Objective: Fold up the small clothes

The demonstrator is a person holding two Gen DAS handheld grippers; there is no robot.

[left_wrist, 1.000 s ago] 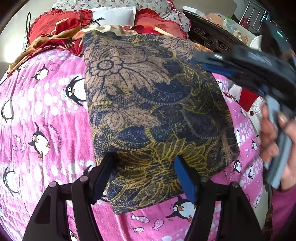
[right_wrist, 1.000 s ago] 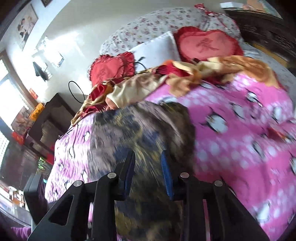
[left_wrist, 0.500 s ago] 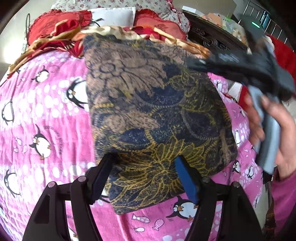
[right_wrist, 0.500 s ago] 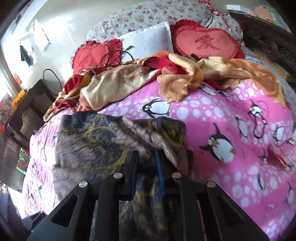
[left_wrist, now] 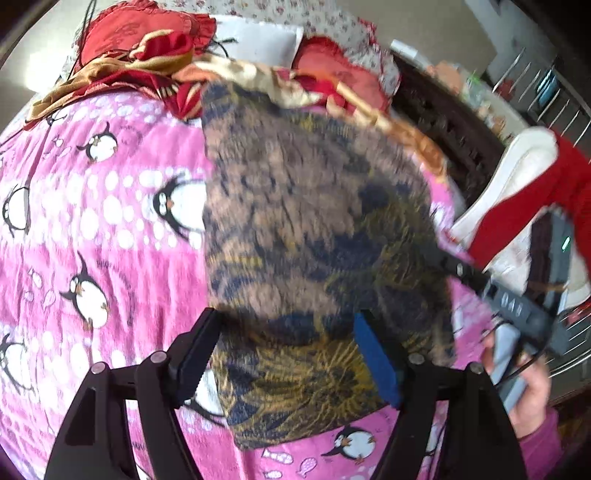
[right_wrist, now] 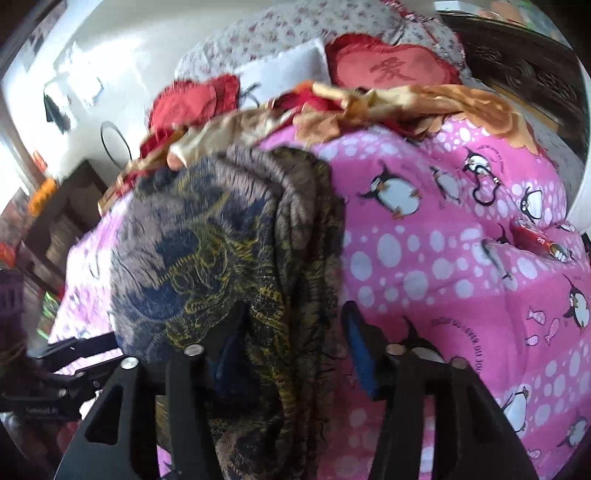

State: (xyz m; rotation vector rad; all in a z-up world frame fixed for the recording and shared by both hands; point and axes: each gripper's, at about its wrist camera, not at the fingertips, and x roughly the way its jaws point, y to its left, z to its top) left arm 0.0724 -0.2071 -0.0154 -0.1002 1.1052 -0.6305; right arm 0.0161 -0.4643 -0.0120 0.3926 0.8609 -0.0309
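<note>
A: From where did the left wrist view look?
B: From just above the dark floral-patterned folded cloth [left_wrist: 314, 236], close, facing along the pink penguin-print bedspread [left_wrist: 92, 229] toward the red heart-shaped cushions [left_wrist: 147, 29].

A: And the right wrist view?
B: It sat equally close at the cloth's [right_wrist: 221, 258] right-hand edge, facing the same cushions [right_wrist: 391, 70] from further right.

A: What did both views share?
B: The cloth, the bedspread [right_wrist: 443, 258] and the cushions.
</note>
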